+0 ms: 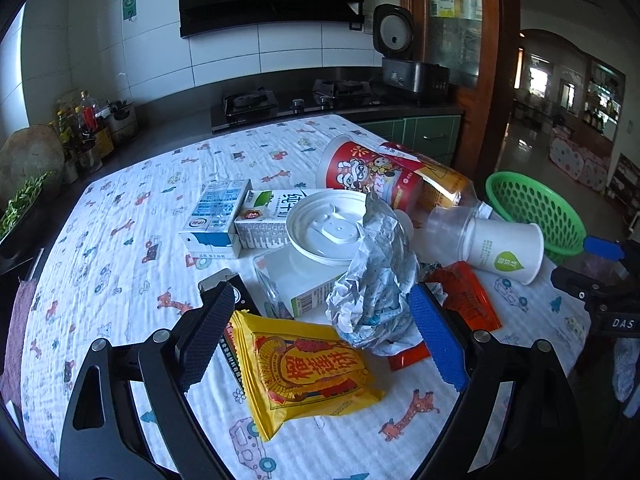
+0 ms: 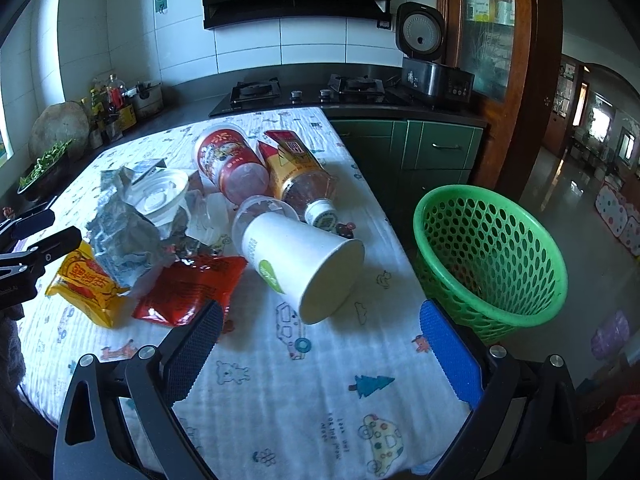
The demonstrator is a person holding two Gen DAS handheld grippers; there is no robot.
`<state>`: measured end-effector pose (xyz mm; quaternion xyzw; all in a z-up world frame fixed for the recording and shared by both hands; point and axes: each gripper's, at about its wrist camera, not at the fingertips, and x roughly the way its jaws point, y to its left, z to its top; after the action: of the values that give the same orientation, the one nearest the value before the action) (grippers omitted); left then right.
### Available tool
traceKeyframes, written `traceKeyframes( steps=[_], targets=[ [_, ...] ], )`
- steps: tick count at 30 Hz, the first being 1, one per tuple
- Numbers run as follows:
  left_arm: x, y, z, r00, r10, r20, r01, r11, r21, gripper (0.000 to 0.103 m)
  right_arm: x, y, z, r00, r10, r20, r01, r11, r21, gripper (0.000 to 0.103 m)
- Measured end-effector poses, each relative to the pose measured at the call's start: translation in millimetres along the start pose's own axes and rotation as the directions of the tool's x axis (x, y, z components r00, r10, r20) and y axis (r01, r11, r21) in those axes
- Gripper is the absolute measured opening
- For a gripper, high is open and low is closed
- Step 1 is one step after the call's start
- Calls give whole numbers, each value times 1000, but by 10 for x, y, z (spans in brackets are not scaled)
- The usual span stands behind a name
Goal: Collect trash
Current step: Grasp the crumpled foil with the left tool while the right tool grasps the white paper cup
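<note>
- Hiding under your crumpled wrapper (image 1: pixel 374 284) is most of a carton (image 1: pixel 296 280); its print is unreadable.
- Your cloth (image 1: pixel 120 240) with cartoon animals covers the table, a stove (image 2: pixel 304 92) behind it, a green basket (image 2: pixel 492 264) off its right edge.
- Counted beside the wrapper: two milk cartons (image 1: pixel 240 220), two cups, one bottle (image 2: pixel 300 176), one lid (image 1: pixel 328 228), a yellow packet (image 1: pixel 304 372), a red packet (image 2: pixel 192 288).
- Your left gripper (image 1: pixel 320 336) gapes wide over the yellow packet, gripping nothing; your right gripper (image 2: pixel 320 356) is wide too, empty.

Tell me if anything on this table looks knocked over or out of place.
Yes. The white paper cup, red printed cup and plastic bottle all lie on their sides in the litter, while the green basket beside the table looks empty.
</note>
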<state>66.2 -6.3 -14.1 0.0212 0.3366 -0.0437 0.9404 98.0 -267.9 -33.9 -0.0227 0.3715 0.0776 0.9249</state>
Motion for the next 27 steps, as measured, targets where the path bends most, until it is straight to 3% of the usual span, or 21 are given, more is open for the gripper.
traceKeyframes(
  steps=[12,21,27],
  targets=[
    [279,-80,53,996,-70,-49,72,997,34,80,523,-221,180,989,136,-54,-134,990,50,95],
    [423,-103,115,987,-136,-83,140,989,48,77,810,-187,254,977,193,-85,-192,981,18,95],
    [460,-164,101,975,-192,-108,200,978,66,56,840,-140,231,974,210,-84,-211,977,-4,92]
  ],
)
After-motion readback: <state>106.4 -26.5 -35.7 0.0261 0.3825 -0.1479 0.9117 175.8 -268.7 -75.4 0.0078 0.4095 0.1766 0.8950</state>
